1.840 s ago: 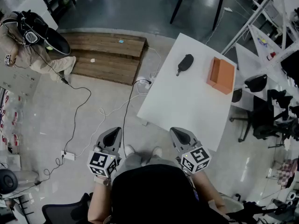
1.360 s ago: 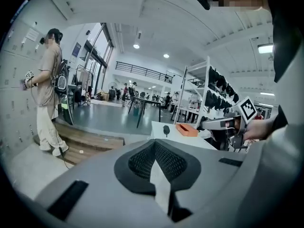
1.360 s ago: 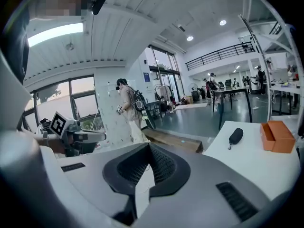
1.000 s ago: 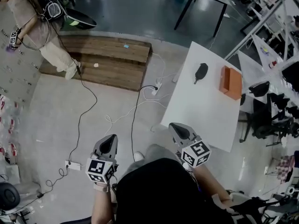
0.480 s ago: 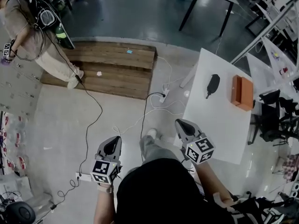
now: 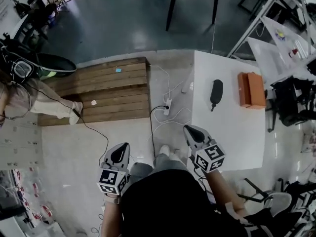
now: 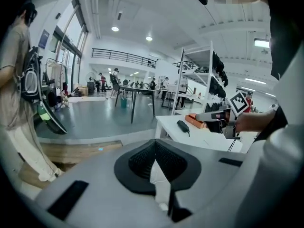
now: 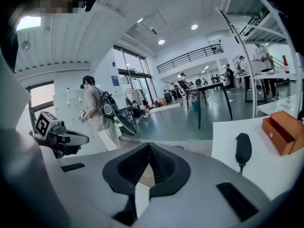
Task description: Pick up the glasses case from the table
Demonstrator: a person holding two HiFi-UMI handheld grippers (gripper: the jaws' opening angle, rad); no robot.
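- My left gripper (image 6: pixel 120 151) is clenched: in the left gripper view its two jaws meet at the tip and nothing is between them.
- My right gripper (image 6: pixel 190 132) is also clenched and empty; in the right gripper view its jaws are together in the same way.
- The glasses case (image 6: pixel 216 92) is dark and long. It lies flat on the white table (image 6: pixel 227 132), in the far half, with a thin strap coming out from its near end.
- Just beside the case, on its right in the head view, there is an orange box (image 6: pixel 251 89). The two do not touch.
- Both grippers are well apart from the case. The right one is held above the near left edge of the table, and the left one is above the light floor, beside my legs.
- Left of the table I see a white power strip (image 6: pixel 167 106) with cables on the floor, and then a low wooden platform (image 6: pixel 98 90).
- A person (image 6: pixel 22 90) stands at the far left, near the platform.
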